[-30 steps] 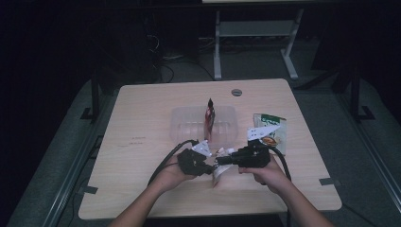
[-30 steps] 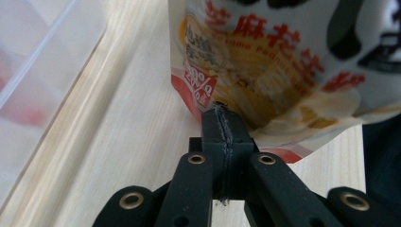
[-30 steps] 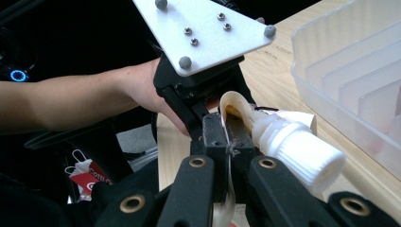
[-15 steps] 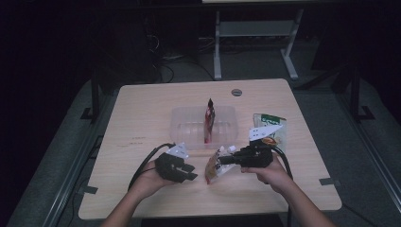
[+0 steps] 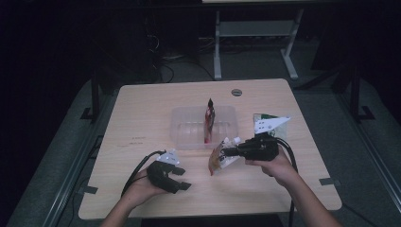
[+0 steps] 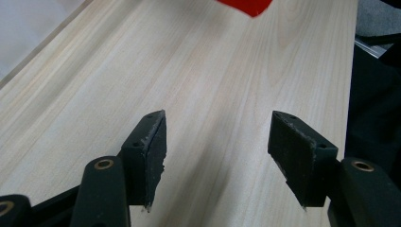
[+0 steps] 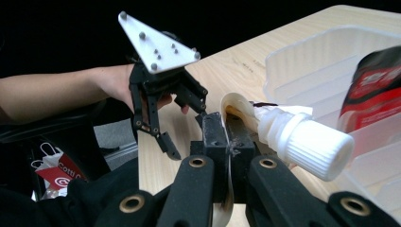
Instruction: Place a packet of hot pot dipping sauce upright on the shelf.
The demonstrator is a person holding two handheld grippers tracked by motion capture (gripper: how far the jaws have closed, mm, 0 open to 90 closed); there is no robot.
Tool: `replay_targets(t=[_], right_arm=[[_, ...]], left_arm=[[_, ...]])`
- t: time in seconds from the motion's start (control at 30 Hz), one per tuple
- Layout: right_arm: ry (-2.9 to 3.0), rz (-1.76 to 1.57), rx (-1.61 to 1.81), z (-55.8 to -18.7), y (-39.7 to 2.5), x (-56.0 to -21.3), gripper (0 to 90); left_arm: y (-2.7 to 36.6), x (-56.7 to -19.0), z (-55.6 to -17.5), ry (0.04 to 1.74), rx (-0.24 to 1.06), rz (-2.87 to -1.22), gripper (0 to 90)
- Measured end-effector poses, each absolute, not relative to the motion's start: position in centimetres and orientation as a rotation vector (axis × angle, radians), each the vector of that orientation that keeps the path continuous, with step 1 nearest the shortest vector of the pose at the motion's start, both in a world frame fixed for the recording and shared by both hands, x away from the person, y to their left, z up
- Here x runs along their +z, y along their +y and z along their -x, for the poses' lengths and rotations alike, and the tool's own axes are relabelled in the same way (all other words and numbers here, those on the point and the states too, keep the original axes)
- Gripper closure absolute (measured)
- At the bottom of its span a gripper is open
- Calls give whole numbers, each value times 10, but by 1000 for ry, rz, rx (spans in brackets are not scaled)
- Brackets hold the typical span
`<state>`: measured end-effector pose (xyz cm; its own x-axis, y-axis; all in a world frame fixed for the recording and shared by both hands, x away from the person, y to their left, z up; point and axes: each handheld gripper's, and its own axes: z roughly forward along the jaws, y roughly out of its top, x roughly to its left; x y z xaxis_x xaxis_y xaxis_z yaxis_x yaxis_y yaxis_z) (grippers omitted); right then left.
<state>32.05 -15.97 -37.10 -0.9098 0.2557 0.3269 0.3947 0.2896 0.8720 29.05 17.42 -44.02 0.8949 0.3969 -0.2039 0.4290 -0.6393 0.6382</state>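
Observation:
My right gripper (image 5: pixel 227 152) is shut on a soft spouted pouch (image 5: pixel 218 161) with a white screw cap (image 7: pixel 312 142), holding it just above the table in front of the tub. In the right gripper view the jaws pinch the pouch's flat edge (image 7: pixel 230 142) beside the spout. My left gripper (image 5: pixel 183 178) is open near the front edge, left of the pouch and apart from it. Its jaws (image 6: pixel 217 137) stand wide over bare wood, with a red pouch corner (image 6: pixel 246 5) at the top. The left gripper (image 7: pixel 161 118) is also in the right gripper view.
A clear plastic tub (image 5: pixel 187 125) sits mid-table with a dark red pouch (image 5: pixel 209 118) standing upright in it. A green packet (image 5: pixel 263 118) lies at the right, behind my right gripper. The table's front edge (image 5: pixel 213 215) is close to the left hand.
My left gripper has drawn back from the pouch, moving left and toward the front edge, jaws open. The right gripper keeps the pouch almost in place.

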Motion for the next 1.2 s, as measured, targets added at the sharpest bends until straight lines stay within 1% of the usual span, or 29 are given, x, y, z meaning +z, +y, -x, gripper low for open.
replay_targets(t=[0.57,1.2], right_arm=[[-2439,654,-1787,-348,-175,-344,898],[-2506,743,-1756,-396,-183,-335,898]], left_arm=[[172,-439,-291,558,-51,-2338,369],[172,-437,-292,537,-50,-2356,368]])
